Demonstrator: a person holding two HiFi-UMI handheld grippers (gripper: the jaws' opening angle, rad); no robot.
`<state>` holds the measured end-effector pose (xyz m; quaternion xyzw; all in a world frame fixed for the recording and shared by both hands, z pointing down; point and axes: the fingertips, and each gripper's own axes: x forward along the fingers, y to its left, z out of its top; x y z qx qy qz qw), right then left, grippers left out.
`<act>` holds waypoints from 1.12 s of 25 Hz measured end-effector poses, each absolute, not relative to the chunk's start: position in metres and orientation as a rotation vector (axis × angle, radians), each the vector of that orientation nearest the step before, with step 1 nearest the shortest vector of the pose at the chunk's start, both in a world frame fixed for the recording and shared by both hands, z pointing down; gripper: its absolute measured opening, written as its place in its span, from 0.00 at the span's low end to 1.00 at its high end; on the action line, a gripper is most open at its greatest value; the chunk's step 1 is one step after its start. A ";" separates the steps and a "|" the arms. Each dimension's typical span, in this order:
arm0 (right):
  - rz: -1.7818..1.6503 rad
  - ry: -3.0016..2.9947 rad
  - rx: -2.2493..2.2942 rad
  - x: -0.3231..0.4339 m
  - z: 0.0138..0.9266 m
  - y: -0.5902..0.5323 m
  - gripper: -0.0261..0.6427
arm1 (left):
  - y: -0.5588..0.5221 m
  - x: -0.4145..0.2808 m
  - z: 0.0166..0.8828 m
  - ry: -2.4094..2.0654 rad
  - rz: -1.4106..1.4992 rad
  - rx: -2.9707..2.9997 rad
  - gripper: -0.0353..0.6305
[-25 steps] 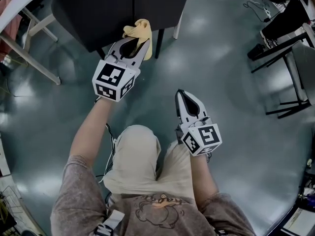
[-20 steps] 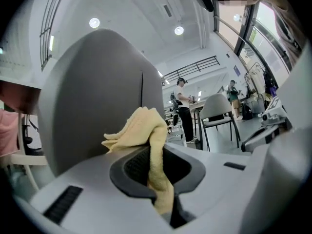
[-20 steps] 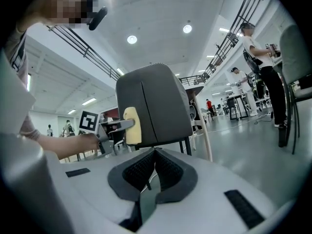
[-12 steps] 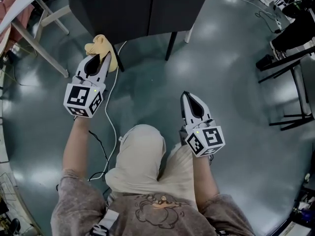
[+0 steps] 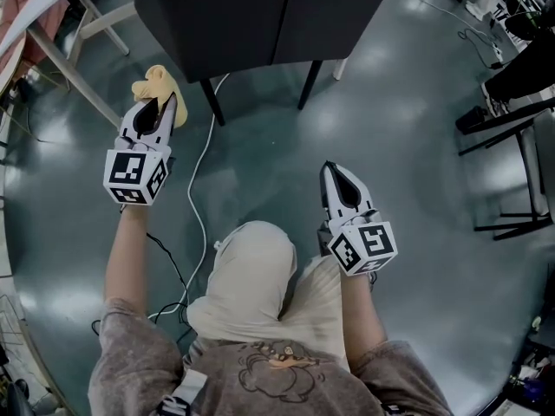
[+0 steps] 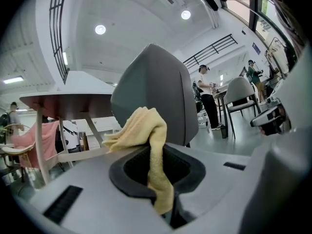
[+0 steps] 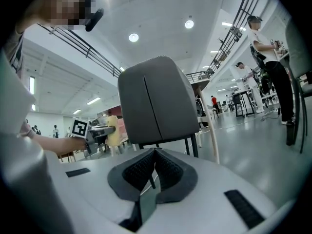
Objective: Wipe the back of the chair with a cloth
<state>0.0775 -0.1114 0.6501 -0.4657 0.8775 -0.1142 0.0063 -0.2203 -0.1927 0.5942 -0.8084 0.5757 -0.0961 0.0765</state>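
The dark grey chair (image 5: pixel 260 16) stands at the top of the head view, its back towards me. My left gripper (image 5: pixel 154 109) is to the left of the chair, apart from it, shut on a crumpled yellow cloth (image 5: pixel 153 83) that sticks out past the fingertips. In the left gripper view the cloth (image 6: pixel 145 130) hangs between the jaws with the chair back (image 6: pixel 156 91) behind it. My right gripper (image 5: pixel 336 178) hangs lower, in front of my right leg, shut with nothing in it. The right gripper view looks at the chair back (image 7: pixel 156 104) and the cloth (image 7: pixel 113 129).
A white table frame (image 5: pixel 69 63) slants beside the left gripper at top left. A white cable (image 5: pixel 204 189) runs over the grey floor from under the chair. Dark stands (image 5: pixel 512 102) fill the right side. Some people (image 6: pixel 207 99) stand far off.
My left gripper has carried the cloth leftward, off the chair back, and now hangs beside the chair. The right gripper has hardly moved.
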 end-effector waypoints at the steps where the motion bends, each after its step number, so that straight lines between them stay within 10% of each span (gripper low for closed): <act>1: -0.357 2.746 -1.460 0.078 0.650 -0.112 0.08 | -0.195 -0.219 0.596 1.722 -0.292 -2.423 0.13; 28: -0.380 2.698 -1.548 0.080 0.665 -0.118 0.08 | -0.299 -0.063 0.633 1.368 -0.273 -2.611 0.13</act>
